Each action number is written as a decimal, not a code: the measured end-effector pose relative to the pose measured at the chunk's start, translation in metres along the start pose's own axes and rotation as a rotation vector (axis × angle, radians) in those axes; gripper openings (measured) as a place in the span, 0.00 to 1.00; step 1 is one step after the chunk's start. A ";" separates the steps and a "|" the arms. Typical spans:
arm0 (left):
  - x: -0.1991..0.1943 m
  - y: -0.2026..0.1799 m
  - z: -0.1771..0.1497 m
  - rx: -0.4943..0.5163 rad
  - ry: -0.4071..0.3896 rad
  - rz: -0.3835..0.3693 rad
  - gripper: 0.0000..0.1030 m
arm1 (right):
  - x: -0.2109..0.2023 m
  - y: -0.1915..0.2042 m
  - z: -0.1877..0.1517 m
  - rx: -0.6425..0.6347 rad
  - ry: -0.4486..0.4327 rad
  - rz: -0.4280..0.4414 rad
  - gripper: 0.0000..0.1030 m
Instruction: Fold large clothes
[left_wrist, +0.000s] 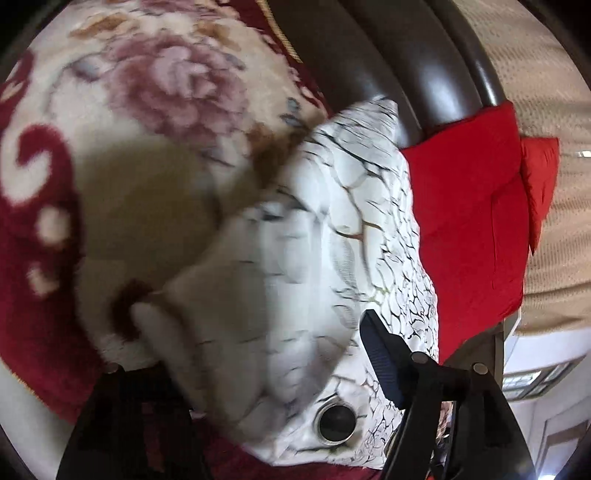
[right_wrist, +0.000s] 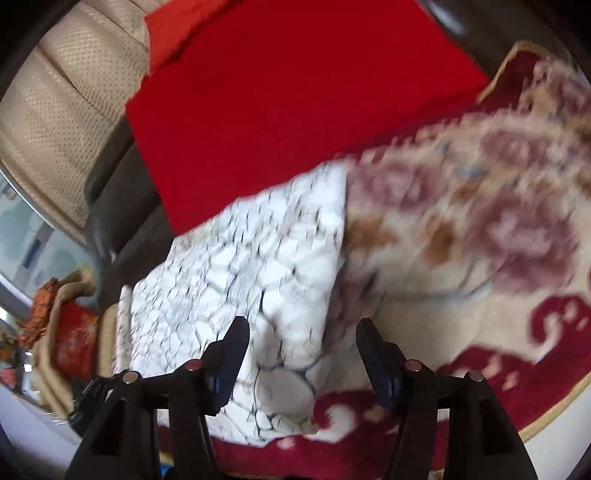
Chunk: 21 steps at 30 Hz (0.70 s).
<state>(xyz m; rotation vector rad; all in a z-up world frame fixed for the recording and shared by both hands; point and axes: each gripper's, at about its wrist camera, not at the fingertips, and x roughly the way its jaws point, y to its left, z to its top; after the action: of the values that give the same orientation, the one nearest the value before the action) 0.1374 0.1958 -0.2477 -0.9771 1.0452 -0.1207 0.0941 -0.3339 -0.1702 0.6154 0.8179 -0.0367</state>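
A large white cloth (left_wrist: 295, 258) with a dark crackle print and a metal eyelet (left_wrist: 334, 422) lies bunched on a floral red-and-cream blanket (left_wrist: 110, 129). My left gripper (left_wrist: 258, 339) has its jaws spread wide with the cloth bulging between them; the right fingertip (left_wrist: 380, 347) shows, the left one is hidden by the cloth. In the right wrist view the same white cloth (right_wrist: 251, 266) lies on the blanket (right_wrist: 461, 221). My right gripper (right_wrist: 301, 332) is open, its fingers on either side of a corner fold of the cloth.
A folded red cloth (left_wrist: 469, 229) lies beside the white one, also in the right wrist view (right_wrist: 295, 92). A dark wooden bed frame (left_wrist: 388, 55) and a beige perforated padded surface (right_wrist: 55, 122) lie beyond.
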 end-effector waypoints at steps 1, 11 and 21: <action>0.005 -0.006 0.000 0.015 0.000 -0.008 0.68 | 0.000 0.008 0.002 -0.033 0.004 0.020 0.62; 0.018 -0.024 0.004 0.063 -0.054 -0.037 0.66 | 0.104 0.101 0.004 -0.111 0.213 0.189 0.37; 0.028 -0.017 0.009 0.094 -0.051 -0.003 0.53 | 0.228 0.110 -0.005 0.030 0.324 0.166 0.29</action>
<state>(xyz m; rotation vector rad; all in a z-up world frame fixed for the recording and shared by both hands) 0.1655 0.1769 -0.2531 -0.8925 0.9832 -0.1451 0.2776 -0.1944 -0.2756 0.7265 1.0770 0.2074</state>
